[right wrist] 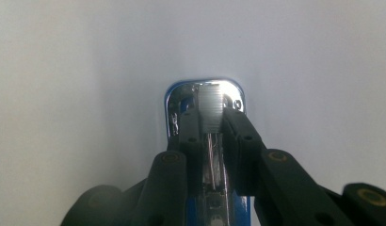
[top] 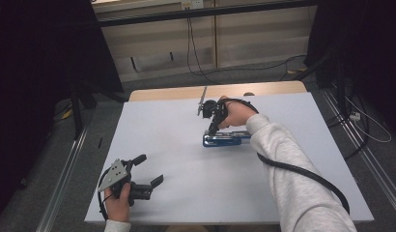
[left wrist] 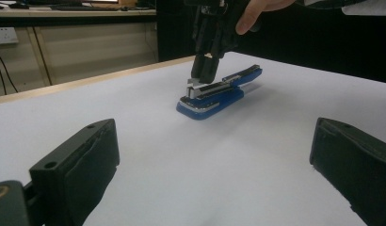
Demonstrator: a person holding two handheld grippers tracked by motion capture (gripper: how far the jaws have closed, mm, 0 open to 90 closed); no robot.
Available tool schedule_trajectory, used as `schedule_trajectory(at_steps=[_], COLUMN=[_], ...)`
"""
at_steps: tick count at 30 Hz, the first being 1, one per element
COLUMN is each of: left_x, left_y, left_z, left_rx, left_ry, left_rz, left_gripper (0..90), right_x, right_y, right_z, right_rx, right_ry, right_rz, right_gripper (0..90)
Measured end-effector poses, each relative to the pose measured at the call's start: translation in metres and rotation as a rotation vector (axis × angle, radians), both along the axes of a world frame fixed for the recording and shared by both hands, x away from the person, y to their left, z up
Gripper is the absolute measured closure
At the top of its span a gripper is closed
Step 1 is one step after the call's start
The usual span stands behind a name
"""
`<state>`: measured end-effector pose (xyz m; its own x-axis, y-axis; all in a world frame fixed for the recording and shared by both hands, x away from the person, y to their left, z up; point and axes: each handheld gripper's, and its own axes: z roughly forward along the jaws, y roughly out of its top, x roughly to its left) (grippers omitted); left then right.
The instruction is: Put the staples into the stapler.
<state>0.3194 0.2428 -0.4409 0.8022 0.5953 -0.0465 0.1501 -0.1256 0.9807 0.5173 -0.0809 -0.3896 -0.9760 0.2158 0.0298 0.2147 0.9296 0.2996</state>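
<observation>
Left gripper (top: 147, 169) sits near the table's front edge, jaws wide apart, nothing between them.
Farther out, mid-table, the right gripper (top: 213, 129) points straight down on the blue stapler (top: 226, 139), its jaws pinched on the silver staple strip (right wrist: 213, 107) at the stapler's front end, white table (top: 186, 193) underneath.

The stapler (left wrist: 218, 92) has a glossy blue plastic body and bright, shiny metal at its front. The table (top: 186, 159) carries a smooth, matt white sheet, with a pale wooden edge behind. Both claws look matt black plastic.
</observation>
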Motion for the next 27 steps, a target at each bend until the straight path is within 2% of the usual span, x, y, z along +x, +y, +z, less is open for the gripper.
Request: schedule_trajectory(at_steps=[8,13,22,27], left_x=[0.0000,-0.0005,0.0003,0.0005], left_y=[0.0000,-0.0011,-0.0011,-0.0008], left_z=[0.0000,-0.0004,-0.0004,-0.0004], left_rx=[0.000,-0.006,0.002,0.005], left_ry=[0.000,0.014,0.006,0.008], left_rz=[-0.001,-0.006,-0.009,-0.007], left_gripper=[2.0,2.0,2.0,2.0], right_x=[0.0003,0.0005,0.0002,-0.0002], right_y=[0.0002,-0.0002,0.0008,0.0008], right_z=[-0.0032,-0.0051,-0.0056,-0.0058], right_rx=[0.001,0.002,-0.001,0.011], right_ry=[0.001,-0.001,-0.001,-0.016], right_rz=[0.008,0.019,0.011,0.010], right_gripper=[78.2,78.2,77.5,68.8])
